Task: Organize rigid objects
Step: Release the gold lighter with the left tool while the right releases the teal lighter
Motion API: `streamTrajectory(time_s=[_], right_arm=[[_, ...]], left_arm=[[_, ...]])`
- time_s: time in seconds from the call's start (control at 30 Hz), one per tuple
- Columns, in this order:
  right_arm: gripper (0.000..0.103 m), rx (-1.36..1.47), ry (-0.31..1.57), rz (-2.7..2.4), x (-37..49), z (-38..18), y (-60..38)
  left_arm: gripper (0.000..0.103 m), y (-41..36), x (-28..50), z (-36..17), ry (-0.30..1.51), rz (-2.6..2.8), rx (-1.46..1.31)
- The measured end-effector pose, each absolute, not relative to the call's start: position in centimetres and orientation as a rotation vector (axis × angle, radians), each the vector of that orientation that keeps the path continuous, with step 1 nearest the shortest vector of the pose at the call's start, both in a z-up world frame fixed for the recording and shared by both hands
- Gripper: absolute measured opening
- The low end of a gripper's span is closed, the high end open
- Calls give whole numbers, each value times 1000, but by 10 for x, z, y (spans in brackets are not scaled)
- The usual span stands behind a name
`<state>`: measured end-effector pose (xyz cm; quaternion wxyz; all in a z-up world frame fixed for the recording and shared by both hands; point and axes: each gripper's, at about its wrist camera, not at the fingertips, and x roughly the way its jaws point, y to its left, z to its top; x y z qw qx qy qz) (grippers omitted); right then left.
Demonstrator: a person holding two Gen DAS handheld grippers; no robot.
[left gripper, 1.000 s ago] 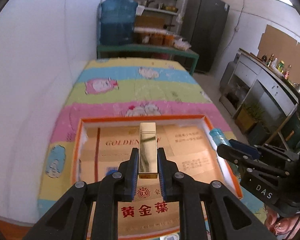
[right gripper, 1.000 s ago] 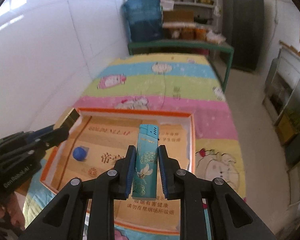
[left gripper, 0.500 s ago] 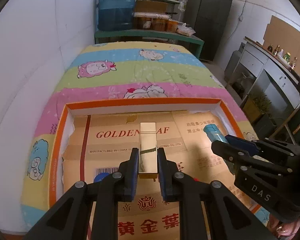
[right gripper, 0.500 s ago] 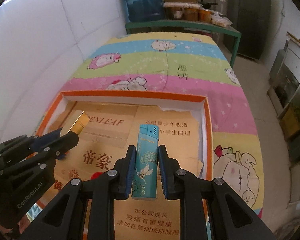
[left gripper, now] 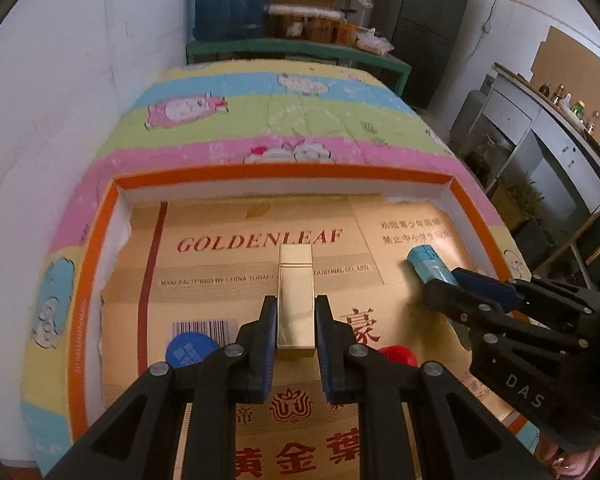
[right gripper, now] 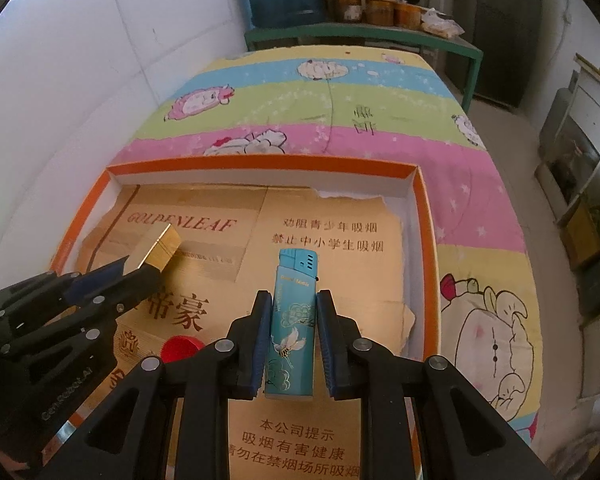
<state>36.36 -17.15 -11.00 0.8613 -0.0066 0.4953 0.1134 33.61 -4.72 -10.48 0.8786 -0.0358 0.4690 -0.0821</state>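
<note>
Item 1: gold lighter [left gripper: 295, 300]. Held by the left gripper [left gripper: 295, 336], jaws closed on its long side faces near the lower end; upper half projects forward, free. It hangs above the tray [left gripper: 280, 172], over the cardboard liner [left gripper: 228, 280], tip pointing down at a slant. Whether the tip touches the liner cannot be told. Judged rigid, metal-cased, polished, so slippery between pads; heavier than its size suggests. The flat side faces are the sound place to take hold, as now.

Item 2: blue lighter [right gripper: 291, 320]. Held by the right gripper [right gripper: 291, 336], jaws clamped on both narrow sides at mid-body; head with vents stands clear ahead of the pads. Hangs over the right part of the same tray. Judged light, plastic-shelled, stiff, glossy printed skin; a squeeze across the body is safe, pressure on the head and its trigger is best avoided.

Item 3: tray, orange rim, white inner walls, lying on a bed [right gripper: 340, 100] with a striped cartoon sheet. Liner is flattened carton, torn at the far right edge.

Item 4: blue cap [left gripper: 190, 350] and red cap [left gripper: 398, 355], loose on the liner near the tray's near side, either side of the left gripper. Small, hard, light.

Judgement: both lighters appear about to be set down inside the tray.
</note>
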Motion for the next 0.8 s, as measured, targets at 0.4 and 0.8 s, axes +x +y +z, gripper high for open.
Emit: streamTrajectory(time_s=[0.4,0.8], right_arm=[[24,-17,1031,233,358,-115,-171],[26,11,966,236,336,-94,-176]], left_arm=[[52,-41,333,-102,966,-203,-111],[52,-24,307,-71,880,-166,-116]])
